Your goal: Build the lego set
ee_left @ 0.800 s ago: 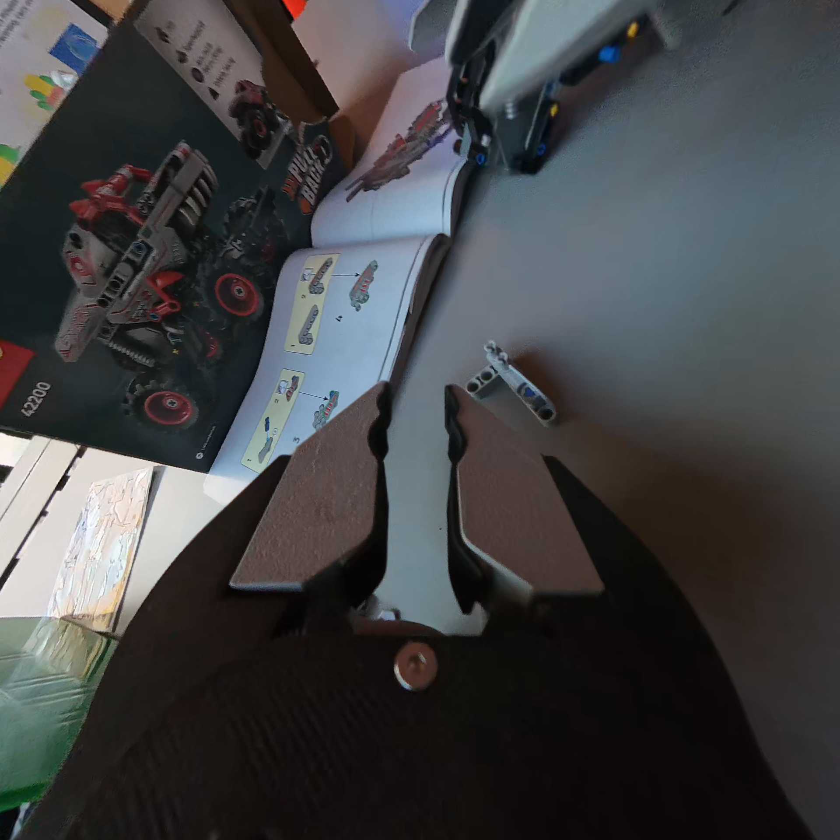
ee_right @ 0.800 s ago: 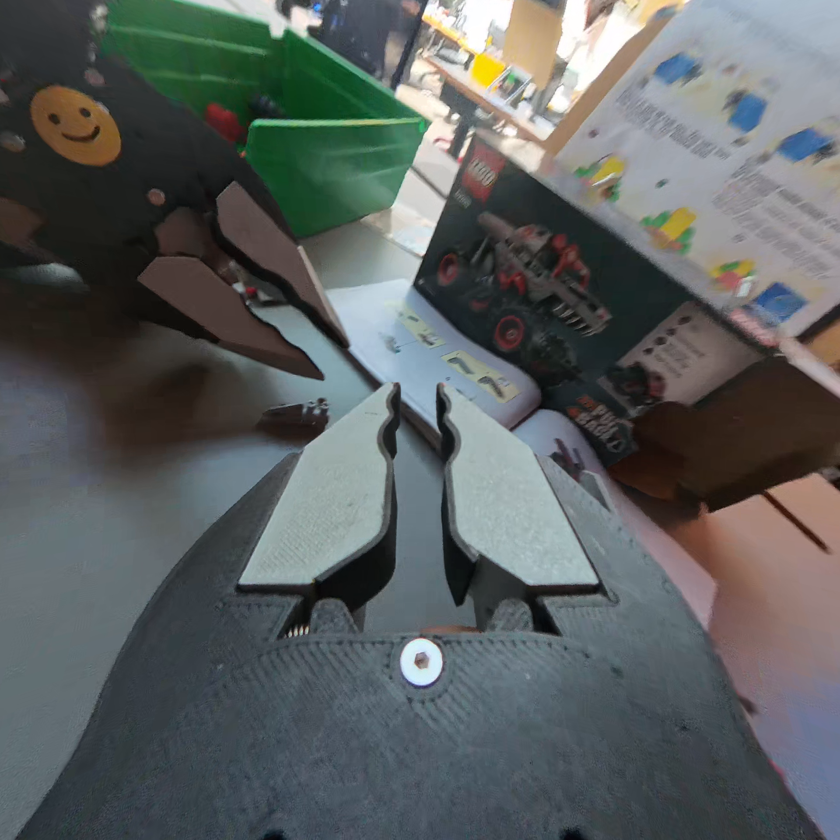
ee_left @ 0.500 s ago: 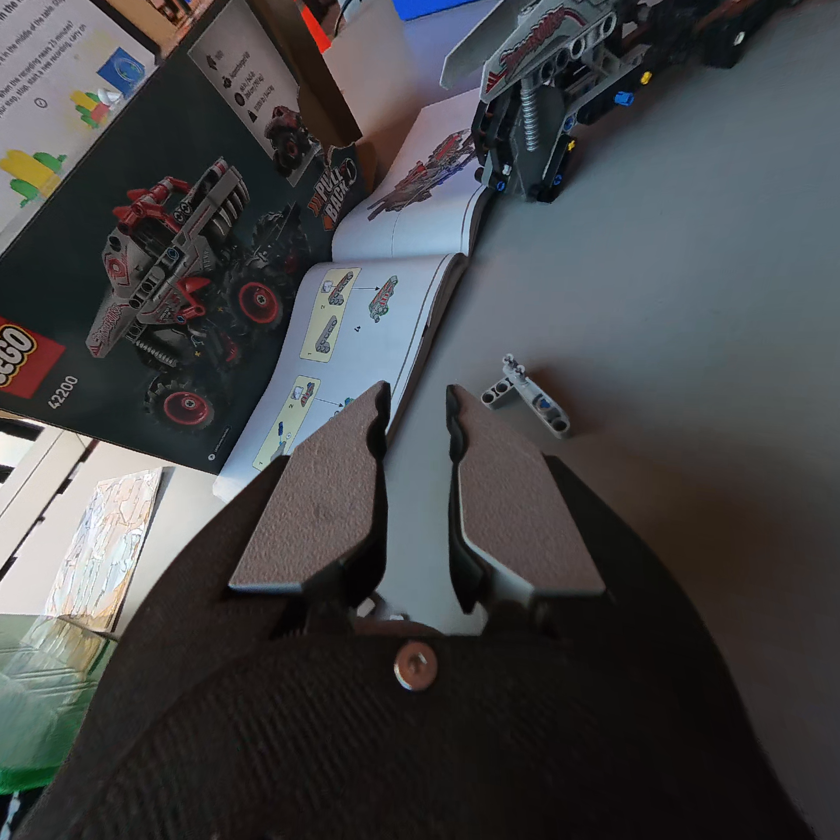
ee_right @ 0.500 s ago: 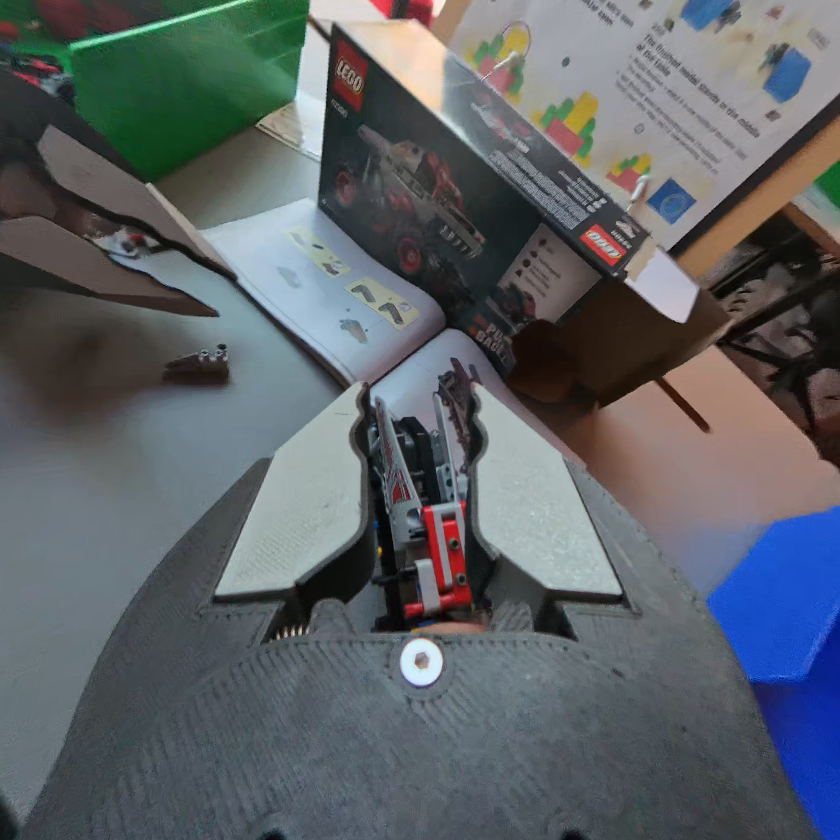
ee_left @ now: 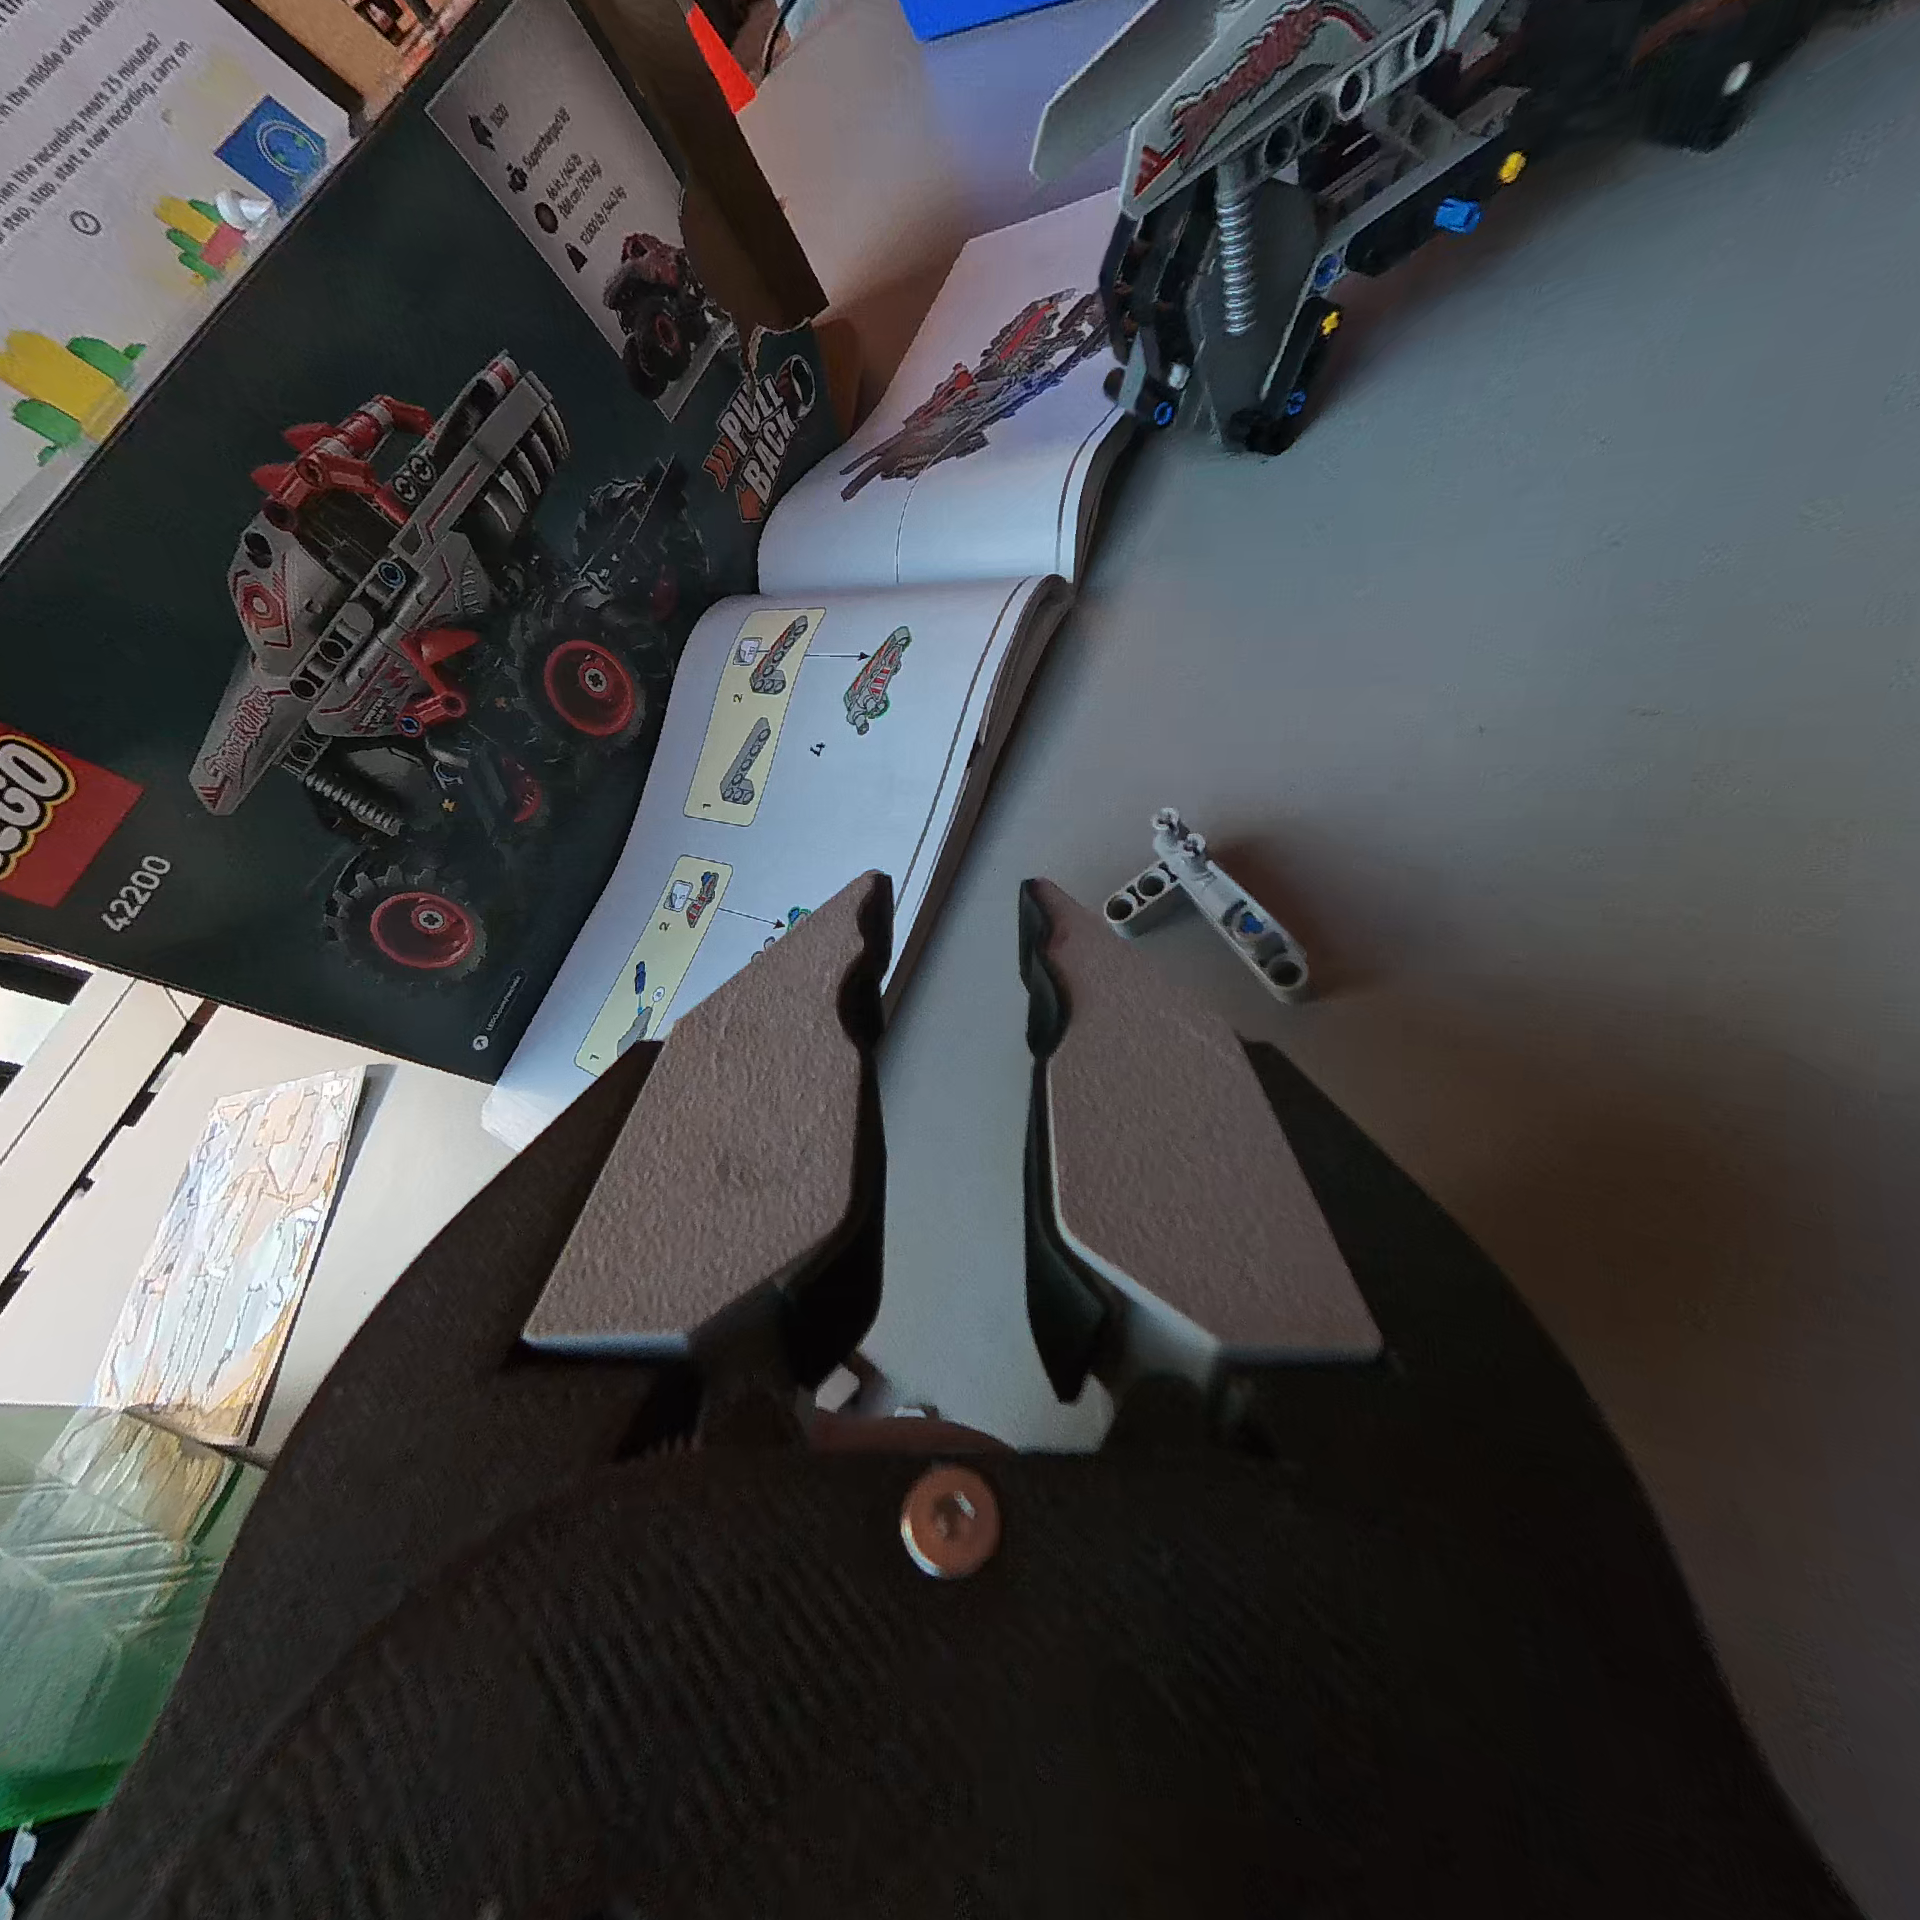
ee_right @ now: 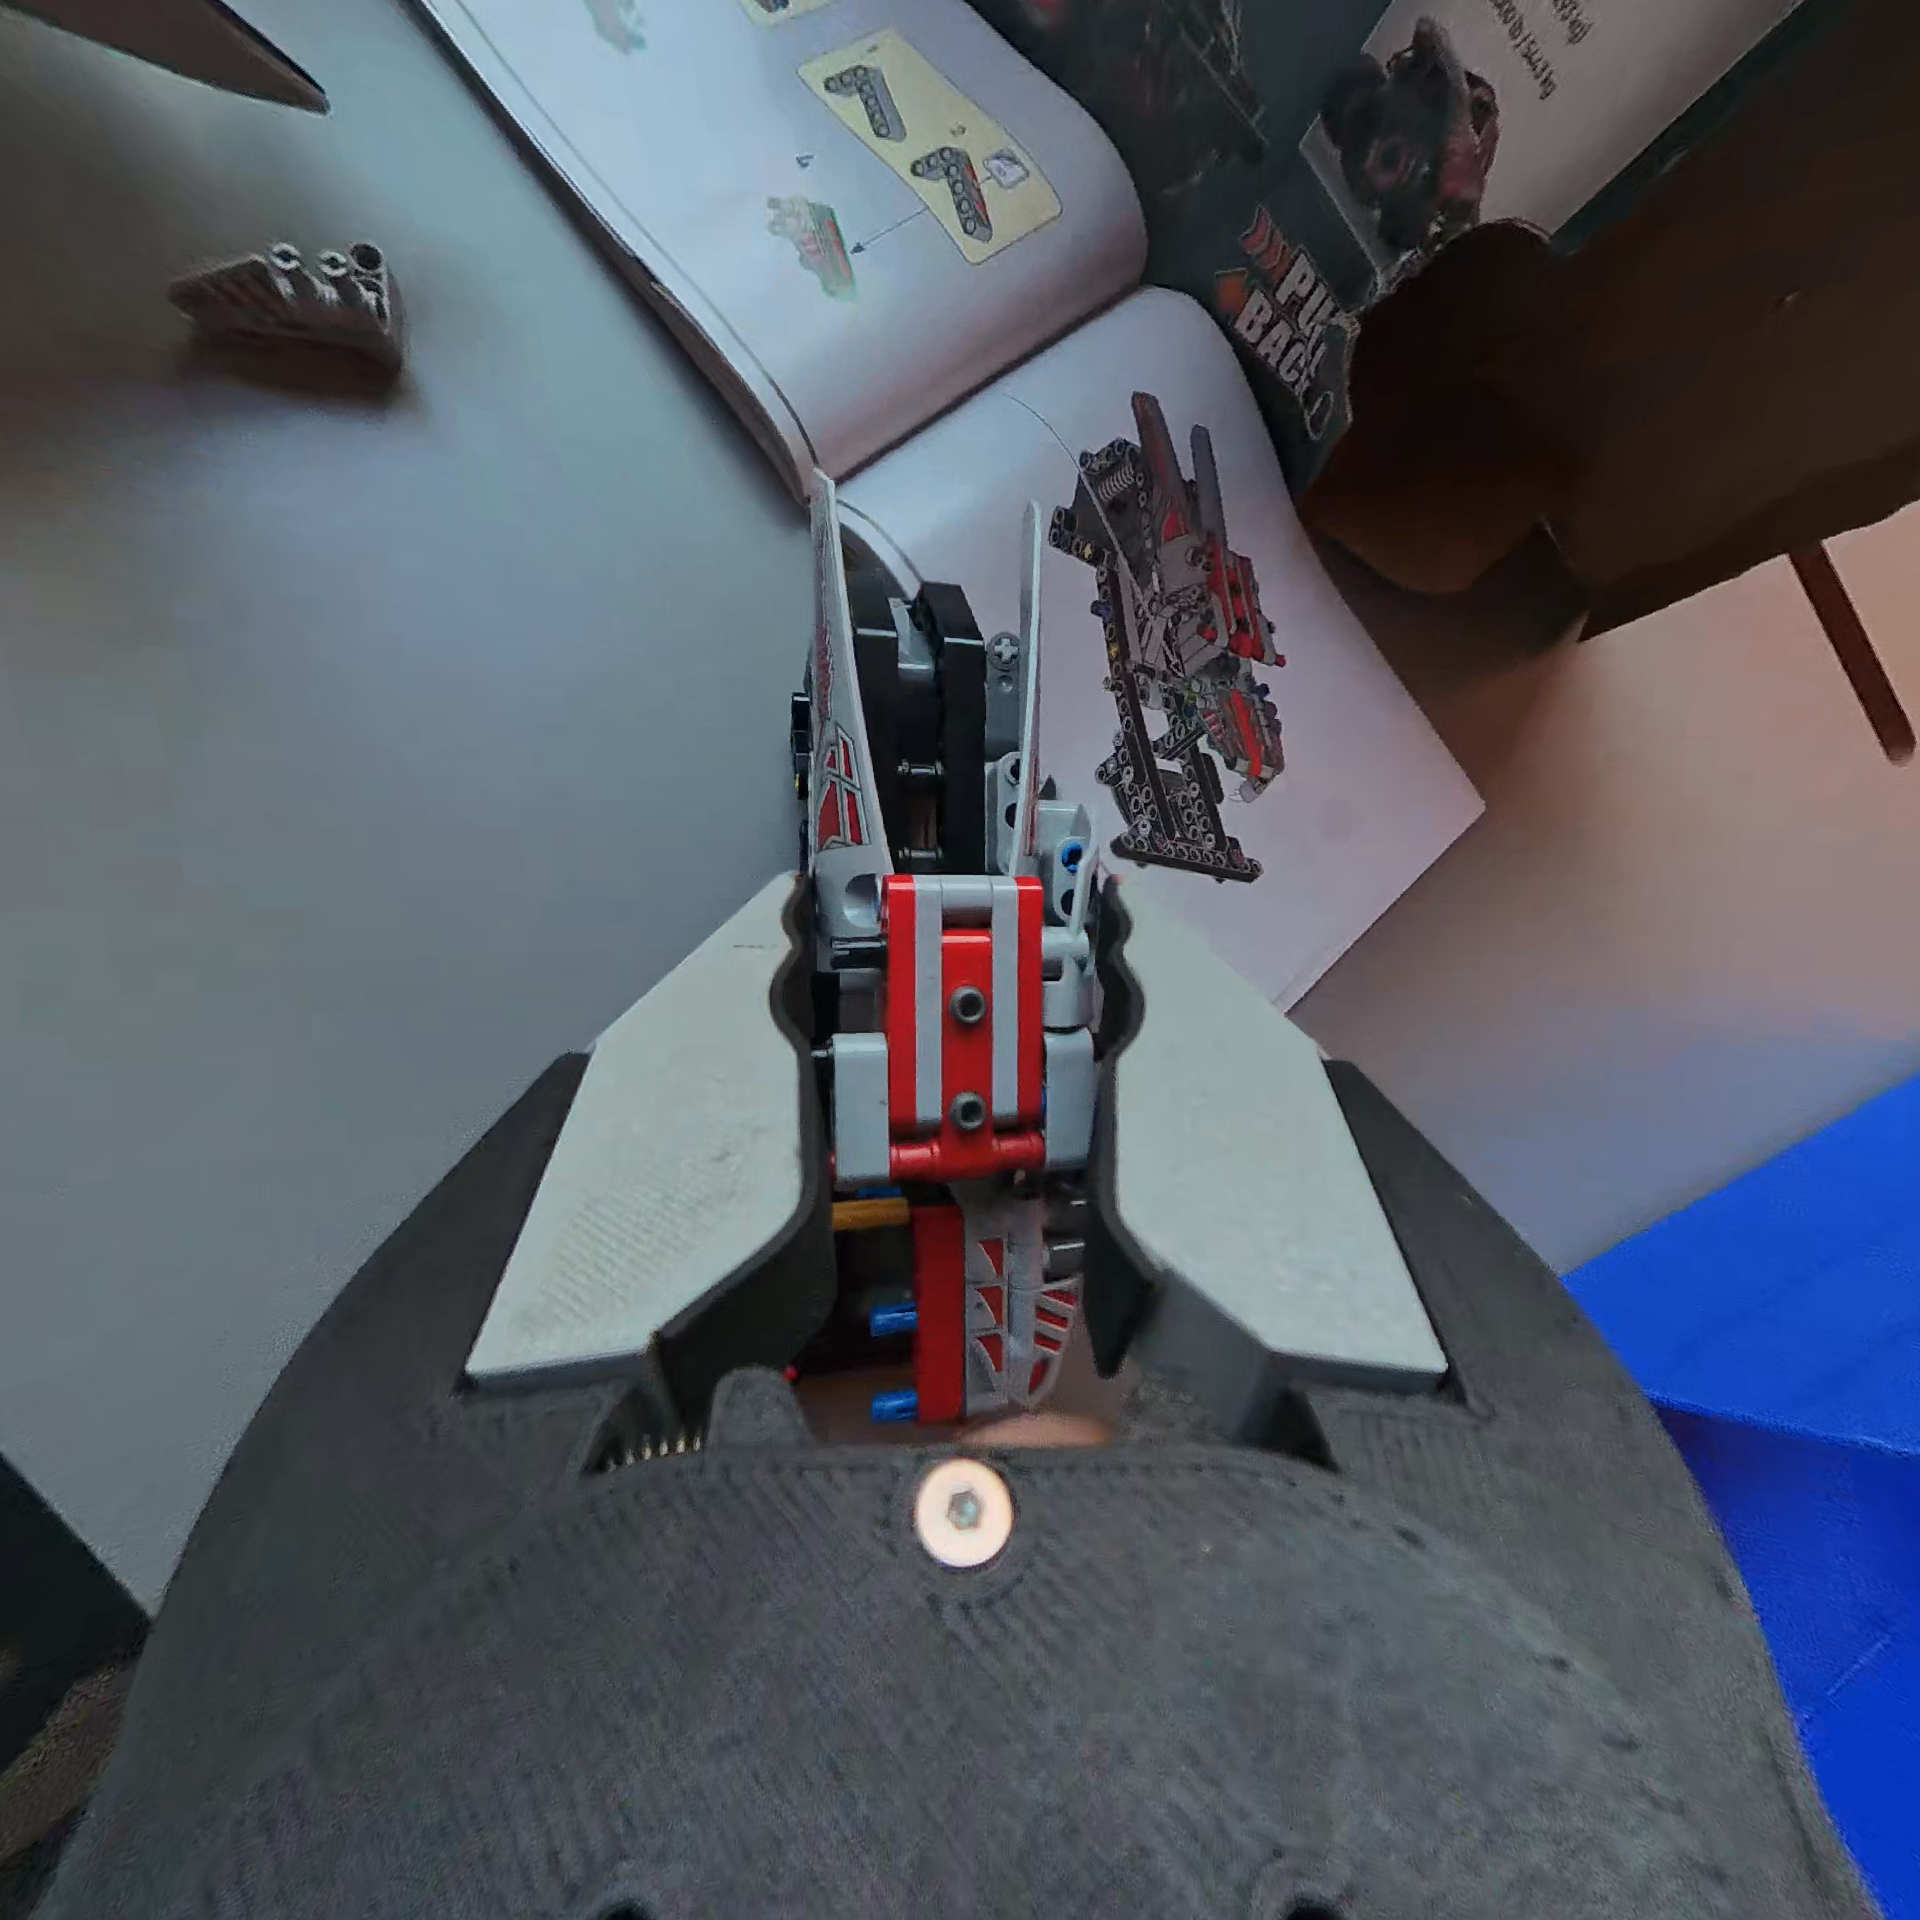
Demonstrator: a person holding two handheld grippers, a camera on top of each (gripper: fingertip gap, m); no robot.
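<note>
Now right gripper (ee_right: 951, 925) around truck (ee_right: 961, 1018)

Off to the side there was a big white poster (ee_left: 114, 208) with coloured brick drawings, propped up right behind the box. A blue bin (ee_right: 1766, 1351) sat on the pinkish surface (ee_right: 1558, 914) beside the grey table (ee_left: 1558, 675). There was a green container (ee_left: 62, 1621) down in the corner too, and some crinkly foil-looking sheet (ee_left: 229, 1236) lay flat near it.

Bare table (ee_left: 1507, 675) between small grey piece (ee_left: 1210, 909) and truck model (ee_left: 1268, 260); open booklet (ee_left: 883, 727), box (ee_left: 343, 540) block 1 side.
</note>
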